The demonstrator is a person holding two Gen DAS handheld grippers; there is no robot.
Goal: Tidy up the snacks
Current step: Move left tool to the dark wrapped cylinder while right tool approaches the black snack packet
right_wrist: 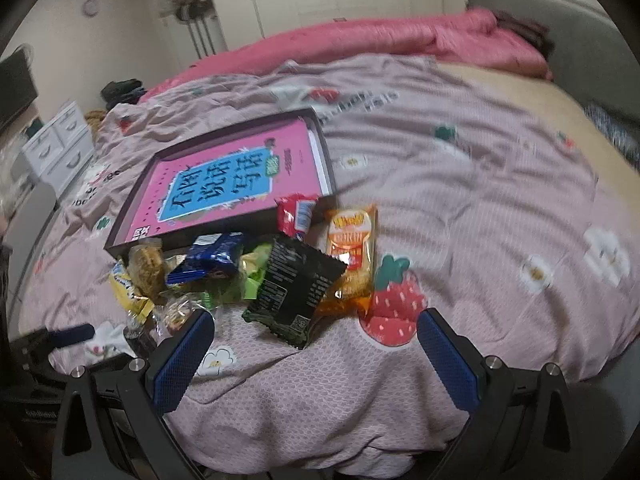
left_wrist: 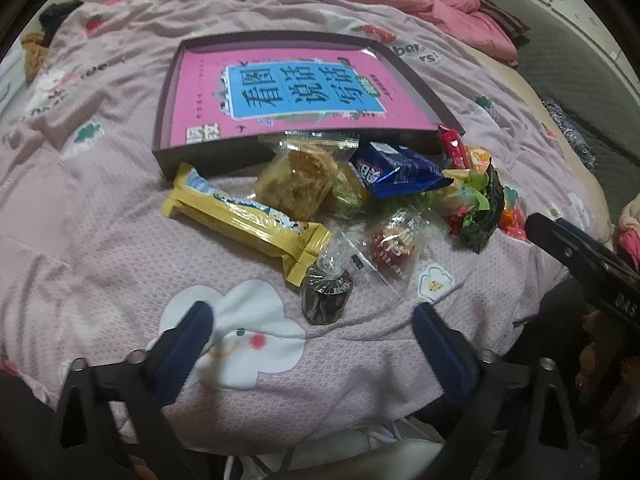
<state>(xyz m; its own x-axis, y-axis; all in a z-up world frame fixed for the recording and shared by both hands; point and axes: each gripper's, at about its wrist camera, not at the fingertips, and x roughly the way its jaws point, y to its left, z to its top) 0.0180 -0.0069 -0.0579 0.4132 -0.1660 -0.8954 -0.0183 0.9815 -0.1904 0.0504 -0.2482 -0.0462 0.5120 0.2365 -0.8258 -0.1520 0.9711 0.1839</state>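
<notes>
A pile of snacks lies on a pink bedspread in front of a shallow dark box (left_wrist: 160, 132) holding a pink book (left_wrist: 304, 92). In the left wrist view I see a yellow wafer bar (left_wrist: 244, 220), a clear-wrapped pastry (left_wrist: 298, 186), a blue packet (left_wrist: 396, 170), a red sweet in clear wrap (left_wrist: 394, 246) and a small dark round cake (left_wrist: 326, 298). My left gripper (left_wrist: 316, 326) is open just short of the dark cake, nothing between its fingers. My right gripper (right_wrist: 316, 336) is open in front of a black-green packet (right_wrist: 292, 288), beside an orange packet (right_wrist: 352, 256) and a red packet (right_wrist: 296, 212).
The box (right_wrist: 128, 236) sits beyond the snacks. A rolled pink quilt (right_wrist: 360, 44) lies along the far side of the bed, with a grey headboard (right_wrist: 580, 40) at right. White wardrobes and a small drawer unit (right_wrist: 60, 144) stand past the bed. The right gripper's finger (left_wrist: 580, 252) shows at the left view's right edge.
</notes>
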